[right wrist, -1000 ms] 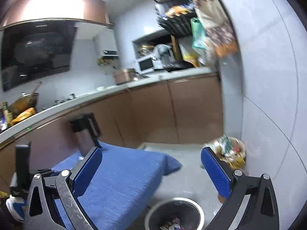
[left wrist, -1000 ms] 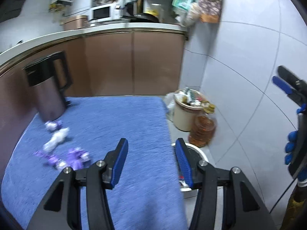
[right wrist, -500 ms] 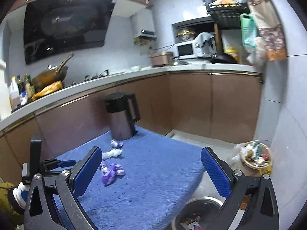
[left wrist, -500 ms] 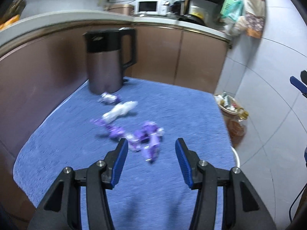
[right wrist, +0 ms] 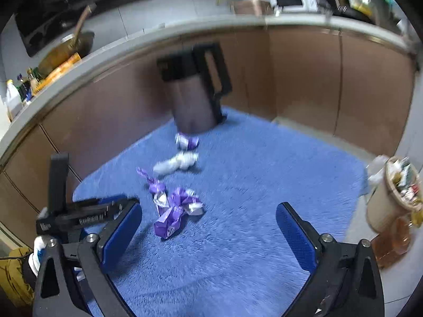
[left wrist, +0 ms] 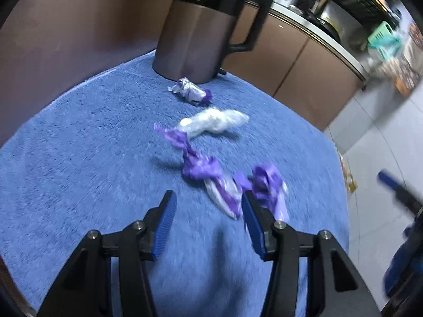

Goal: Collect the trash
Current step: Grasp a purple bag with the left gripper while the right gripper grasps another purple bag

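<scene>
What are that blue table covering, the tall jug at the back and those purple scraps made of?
The blue fuzzy table covering looks like terry or plush cloth: matte, with visible pile. The tall grey jug with black lid and handle seems brushed metal with a soft sheen, its handle likely plastic. The purple and silver crumpled wrappers look like thin glossy foil or plastic film, creased and twisted; blur leaves that open.

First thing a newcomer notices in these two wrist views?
The scatter of purple and white wrappers in the middle of the blue towel, just ahead of the open left gripper. Behind them a dark kettle stands upright at the towel's far edge. In the right wrist view, the open right gripper hangs over the towel, with a full trash bin on the floor to the right.
</scene>
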